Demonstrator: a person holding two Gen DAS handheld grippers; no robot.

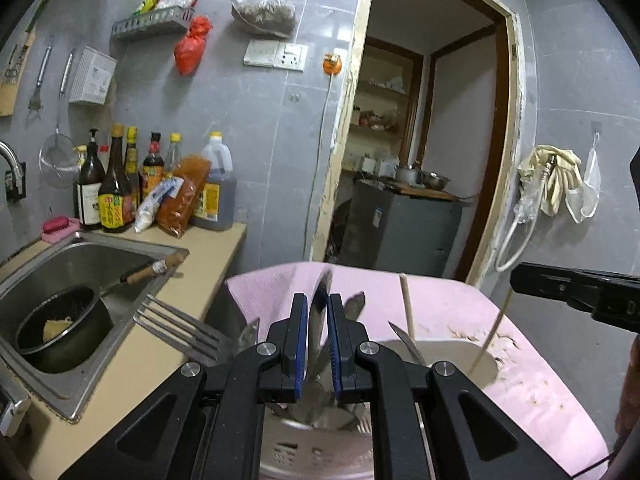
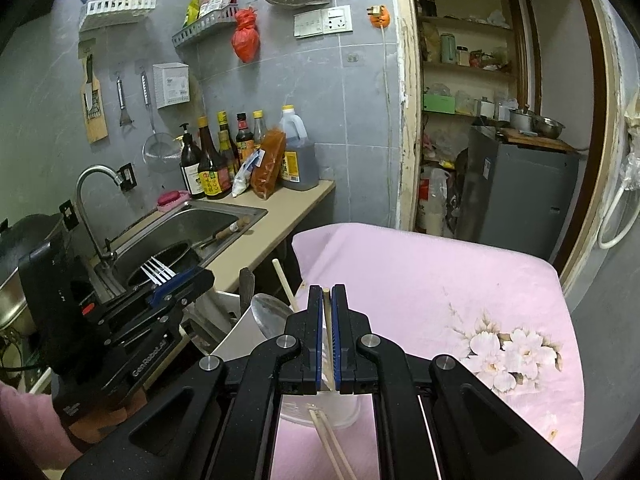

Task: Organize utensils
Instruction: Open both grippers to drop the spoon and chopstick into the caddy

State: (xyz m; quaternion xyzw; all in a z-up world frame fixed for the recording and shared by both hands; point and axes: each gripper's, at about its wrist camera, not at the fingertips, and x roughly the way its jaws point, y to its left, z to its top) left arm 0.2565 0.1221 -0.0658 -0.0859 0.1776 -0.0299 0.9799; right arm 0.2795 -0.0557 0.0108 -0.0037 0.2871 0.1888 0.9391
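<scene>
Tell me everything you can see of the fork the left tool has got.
The fork looks like bright, reflective metal with four long, straight tines. It is clamped between the blue pads of the left tool, handle end in the grip, tines sticking out free. In the right wrist view the tines show against the sink. Most of the handle is hidden. Only the pads are seen touching it.

Covered table (image 2: pixel 420 280) fills lower right of the right wrist frame, counter (image 2: pixel 276 208) to its left. Sink (image 2: pixel 188 224) set in counter, pot (image 2: pixel 168 256) inside it. Bottles (image 2: pixel 216 152) at counter's back against wall. Doorway (image 2: pixel 500 100) upper right, cabinet (image 2: pixel 520 196) behind table. Utensil holder (image 2: pixel 240 332) at table's near left edge, spoon (image 2: pixel 272 312) and knife (image 1: pixel 404 340) standing in it. Chopstick (image 2: pixel 327 328) between right gripper (image 2: pixel 327 296) jaws, frame centre; fork (image 1: pixel 180 328) pokes left of left gripper (image 1: pixel 318 304).
</scene>
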